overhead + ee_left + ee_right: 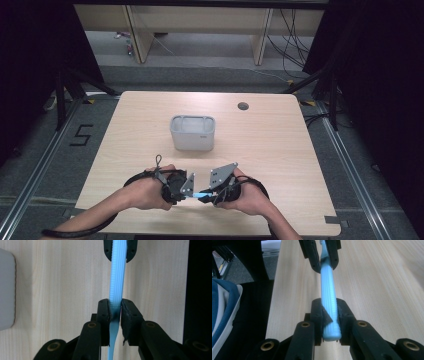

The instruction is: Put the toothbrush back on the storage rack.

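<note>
A light blue plastic stick [201, 194] with a ribbed handle and a thin flat neck hangs just above the wooden table [280, 150] near its front edge, held between both grippers. My left gripper [190, 192] is shut on the thin neck; in the left gripper view its pads [115, 305] press the neck where the ribbed handle [117, 277] begins. My right gripper [212, 195] is shut on the handle's butt end [330, 325]. Each gripper view shows the other gripper across from it, the right gripper [119, 257] and the left gripper [323, 263], also clamped on the stick.
A grey open-topped box [193, 132] stands at the table's middle, beyond the hands; its side [6, 290] is at the left of the left gripper view. A cable hole [243, 106] lies at the back right. Blue and white cloth [222, 312] is beside the table's edge.
</note>
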`<control>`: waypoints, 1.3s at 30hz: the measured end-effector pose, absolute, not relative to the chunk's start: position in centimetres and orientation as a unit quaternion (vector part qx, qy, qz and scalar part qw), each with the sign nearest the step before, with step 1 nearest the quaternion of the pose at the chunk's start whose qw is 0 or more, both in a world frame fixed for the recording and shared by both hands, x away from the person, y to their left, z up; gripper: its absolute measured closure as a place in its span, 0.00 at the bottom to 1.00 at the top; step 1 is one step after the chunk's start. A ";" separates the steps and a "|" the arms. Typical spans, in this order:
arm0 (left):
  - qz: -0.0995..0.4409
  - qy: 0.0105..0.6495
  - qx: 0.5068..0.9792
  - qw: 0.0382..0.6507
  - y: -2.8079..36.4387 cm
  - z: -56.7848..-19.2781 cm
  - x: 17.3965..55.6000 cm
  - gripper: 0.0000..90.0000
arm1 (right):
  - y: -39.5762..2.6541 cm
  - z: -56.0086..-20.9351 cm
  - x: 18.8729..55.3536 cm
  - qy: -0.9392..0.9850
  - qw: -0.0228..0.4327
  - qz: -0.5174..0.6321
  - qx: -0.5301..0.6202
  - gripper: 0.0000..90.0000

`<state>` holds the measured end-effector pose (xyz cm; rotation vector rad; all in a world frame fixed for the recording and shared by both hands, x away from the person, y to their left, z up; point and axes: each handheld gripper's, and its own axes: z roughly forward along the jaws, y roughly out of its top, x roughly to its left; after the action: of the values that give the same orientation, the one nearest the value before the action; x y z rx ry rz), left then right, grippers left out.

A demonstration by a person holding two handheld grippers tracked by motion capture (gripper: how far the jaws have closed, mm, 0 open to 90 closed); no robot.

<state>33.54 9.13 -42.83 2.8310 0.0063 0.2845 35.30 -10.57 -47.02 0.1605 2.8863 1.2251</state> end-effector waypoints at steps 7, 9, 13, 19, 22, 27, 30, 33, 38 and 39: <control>0.144 0.043 0.964 0.220 10.4 -41.4 33.7 0.71 | -11.2 -47.2 35.1 0.916 0.009 0.391 0.093 0.88; 0.172 0.069 0.945 0.271 11.3 -40.9 33.6 0.67 | -11.6 -47.2 35.2 0.913 0.015 0.393 0.110 0.88; 0.187 0.107 0.917 0.335 13.0 -40.5 33.1 0.56 | -12.9 -47.7 35.8 0.897 0.054 0.418 0.130 0.88; 0.169 0.207 0.864 0.426 15.2 -42.2 32.9 0.47 | -14.7 -47.7 36.1 0.855 0.110 0.466 0.202 0.88; 0.139 0.263 0.835 0.463 15.7 -43.8 33.5 0.46 | -15.1 -47.4 36.2 0.831 0.134 0.491 0.223 0.88; 0.115 0.321 0.794 0.503 15.5 -45.4 35.1 0.42 | -15.2 -47.0 36.0 0.788 0.180 0.534 0.246 0.88; 0.091 0.351 0.765 0.532 15.0 -45.6 36.2 0.40 | -15.0 -47.0 35.8 0.779 0.189 0.543 0.251 0.88; 0.079 0.366 0.747 0.549 14.3 -45.4 37.2 0.39 | -14.8 -47.0 35.9 0.764 0.193 0.563 0.249 0.88; 0.062 0.382 0.716 0.581 13.5 -45.0 38.2 0.39 | -14.6 -46.8 35.6 0.765 0.203 0.557 0.253 0.88; 0.064 0.380 0.715 0.583 13.4 -44.8 38.4 0.39 | -14.5 -46.9 35.6 0.763 0.200 0.561 0.251 0.88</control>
<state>38.37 13.38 -44.84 1.6698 0.8877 0.1487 35.57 -14.52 -46.85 0.7012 2.1339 1.5683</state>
